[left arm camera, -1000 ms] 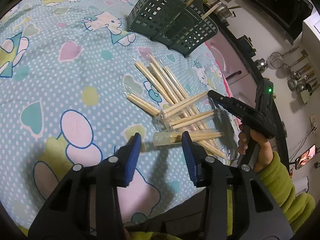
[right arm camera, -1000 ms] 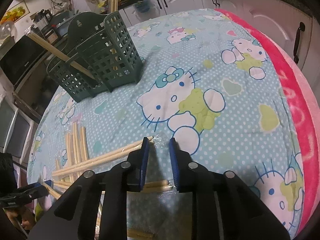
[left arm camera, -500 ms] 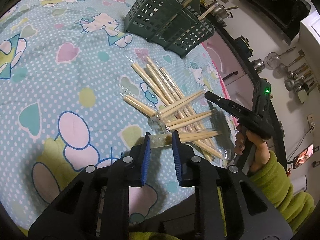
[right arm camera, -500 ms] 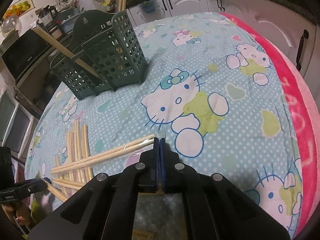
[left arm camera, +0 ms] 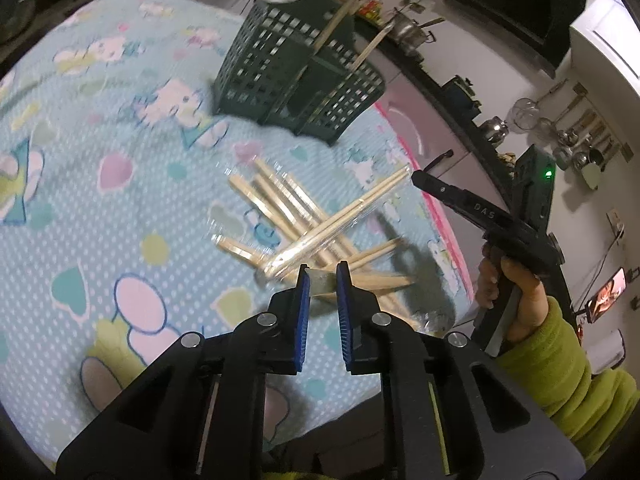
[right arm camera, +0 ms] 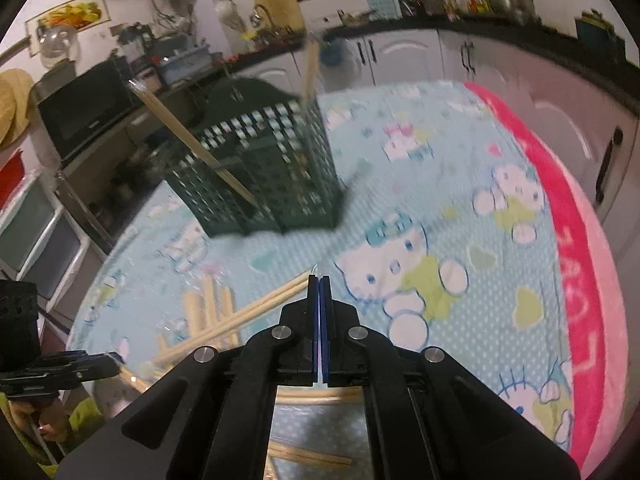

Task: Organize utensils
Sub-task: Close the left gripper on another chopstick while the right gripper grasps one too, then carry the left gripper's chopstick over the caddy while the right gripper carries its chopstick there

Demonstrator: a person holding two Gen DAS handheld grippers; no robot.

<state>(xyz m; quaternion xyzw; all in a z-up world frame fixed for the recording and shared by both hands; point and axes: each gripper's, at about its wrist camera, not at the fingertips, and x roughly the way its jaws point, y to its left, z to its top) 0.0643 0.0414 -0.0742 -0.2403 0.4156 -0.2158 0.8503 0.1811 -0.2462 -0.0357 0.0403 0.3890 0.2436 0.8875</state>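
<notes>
My left gripper (left arm camera: 322, 274) has its blue pads (left arm camera: 303, 292) drawn in on the end of a wrapped chopstick pair (left arm camera: 320, 284), pinching the clear sleeve between them with a narrow gap showing behind the tips; my right gripper (right arm camera: 319, 280) has its pads pressed flat together on the sleeve end of another wrapped pair (right arm camera: 256, 310), which runs away from the tips toward the loose pile.

I take the green slotted caddy (left arm camera: 296, 76) as my landmark; it stands upright on the Hello Kitty cloth (left arm camera: 100, 184), and two wrapped pairs (left arm camera: 344, 12) already lean out of its compartments, though which compartment each sits in I cannot tell. The pile of wrapped chopsticks (left arm camera: 280, 204) lies on the cloth on the near side of the caddy, well apart from it, the pairs crossing one another; the one my left gripper holds is at the near edge of that pile, furthest from the caddy. The pair in my right gripper angles up from the pile, its gripped end toward the pink border (right arm camera: 576, 280) side of the caddy.

In the right wrist view the caddy (right arm camera: 264, 168) is blurred; one long pair (right arm camera: 192, 144) slants out of its left side, another (right arm camera: 310, 68) stands nearly upright at its back.
</notes>
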